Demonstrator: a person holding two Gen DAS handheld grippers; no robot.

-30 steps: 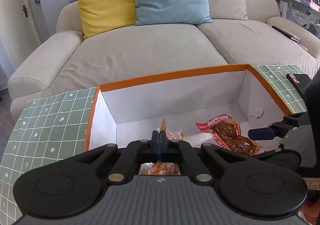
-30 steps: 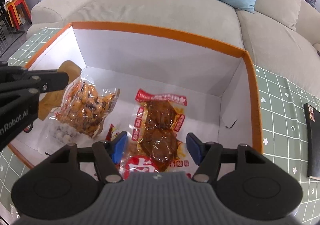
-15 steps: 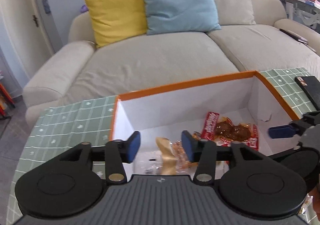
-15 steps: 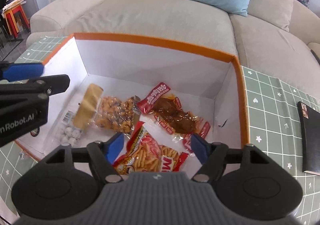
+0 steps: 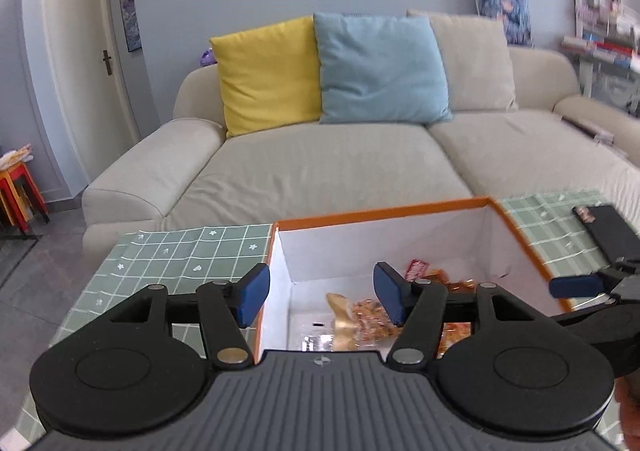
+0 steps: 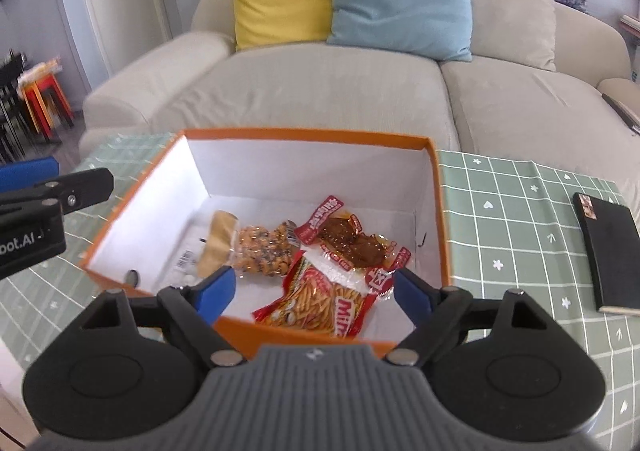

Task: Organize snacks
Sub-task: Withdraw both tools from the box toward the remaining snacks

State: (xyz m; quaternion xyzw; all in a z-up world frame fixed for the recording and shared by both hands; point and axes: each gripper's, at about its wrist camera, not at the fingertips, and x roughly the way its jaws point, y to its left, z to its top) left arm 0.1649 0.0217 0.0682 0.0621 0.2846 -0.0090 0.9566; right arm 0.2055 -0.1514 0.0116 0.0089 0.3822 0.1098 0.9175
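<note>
Both the left gripper (image 5: 321,299) and right gripper (image 6: 315,290) are opening wide, gripping nothing, hovering at six o'clock of the orange box (image 6: 312,135) holding snack packets (image 6: 320,301).

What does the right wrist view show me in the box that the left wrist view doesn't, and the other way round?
Only the right wrist view shows the red pack of fried sticks, the whole brown meat pack and the black notebook's full cover. Only the left wrist view shows the white door and the wall above the sofa. Both show the orange box, the peanut pack, the green tablecloth and the yellow cushion. The left gripper and right gripper have their jaws opening, with nothing between them.
</note>
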